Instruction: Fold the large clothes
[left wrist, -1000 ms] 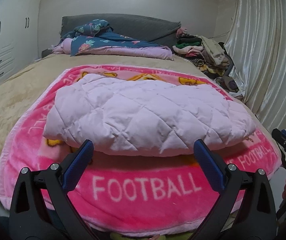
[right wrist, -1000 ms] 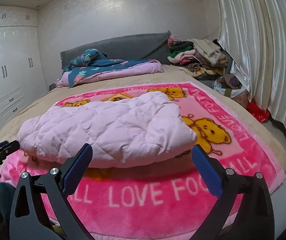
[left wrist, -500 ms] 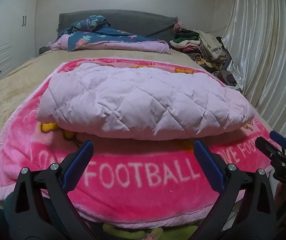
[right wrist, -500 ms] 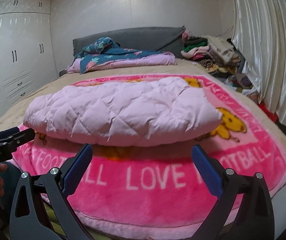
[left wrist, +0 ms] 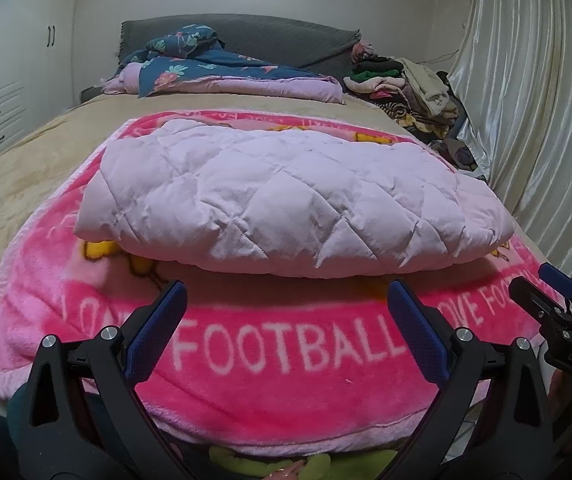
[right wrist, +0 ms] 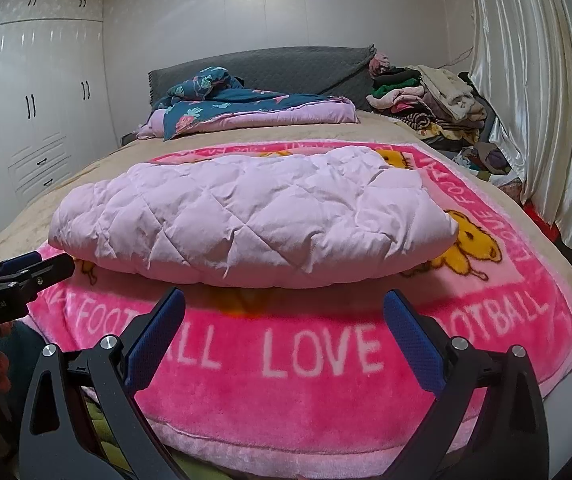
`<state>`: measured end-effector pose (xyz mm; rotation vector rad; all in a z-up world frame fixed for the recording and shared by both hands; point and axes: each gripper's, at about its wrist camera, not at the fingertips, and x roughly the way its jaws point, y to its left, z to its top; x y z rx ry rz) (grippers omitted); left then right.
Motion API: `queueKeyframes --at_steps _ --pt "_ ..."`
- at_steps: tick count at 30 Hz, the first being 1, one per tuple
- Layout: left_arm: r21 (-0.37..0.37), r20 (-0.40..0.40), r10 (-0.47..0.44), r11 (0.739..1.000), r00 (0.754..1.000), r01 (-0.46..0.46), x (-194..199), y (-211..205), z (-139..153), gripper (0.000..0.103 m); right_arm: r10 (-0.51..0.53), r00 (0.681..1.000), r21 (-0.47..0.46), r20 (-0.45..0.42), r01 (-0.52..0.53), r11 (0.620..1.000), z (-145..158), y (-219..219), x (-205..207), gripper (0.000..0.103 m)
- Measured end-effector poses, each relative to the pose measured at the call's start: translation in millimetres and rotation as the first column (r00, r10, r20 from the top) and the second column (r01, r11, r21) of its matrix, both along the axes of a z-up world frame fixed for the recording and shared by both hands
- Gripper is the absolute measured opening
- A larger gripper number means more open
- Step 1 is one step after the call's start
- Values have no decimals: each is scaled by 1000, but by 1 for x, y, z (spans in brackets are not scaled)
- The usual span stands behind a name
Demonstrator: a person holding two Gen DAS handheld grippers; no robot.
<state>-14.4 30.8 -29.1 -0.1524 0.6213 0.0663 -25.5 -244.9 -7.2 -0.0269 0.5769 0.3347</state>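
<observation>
A pale pink quilted jacket point(left wrist: 286, 196) point(right wrist: 246, 216) lies folded into a thick flat bundle on a bright pink blanket point(left wrist: 278, 360) point(right wrist: 318, 356) lettered "LOVE FOOTBALL". My left gripper point(left wrist: 286, 300) is open, its blue-padded fingers point(left wrist: 158, 328) held apart over the blanket's front edge, short of the jacket. My right gripper point(right wrist: 284, 300) is open too, likewise in front of the jacket and holding nothing. Each gripper shows at the edge of the other's view: the right one point(left wrist: 546, 288), the left one point(right wrist: 34, 268).
The blanket lies on a beige bed point(left wrist: 38, 156) with a grey headboard point(left wrist: 246, 36). A blue floral quilt point(left wrist: 206, 68) sits at the head. A heap of clothes point(left wrist: 406, 84) is stacked at the far right by shiny curtains point(left wrist: 534, 128). White wardrobes point(right wrist: 30, 120) stand left.
Both grippers have drawn back and shifted slightly; the jacket sits a little farther away in both views. The folded jacket has not moved, and both grippers stay open.
</observation>
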Motion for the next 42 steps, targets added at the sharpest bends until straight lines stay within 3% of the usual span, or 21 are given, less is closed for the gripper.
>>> queueKeyframes --at_steps 42 --pt "15 -1 20 1000 1000 -20 -2 6 2 94 4 1000 -9 -2 -4 1000 0 4 -1 99"
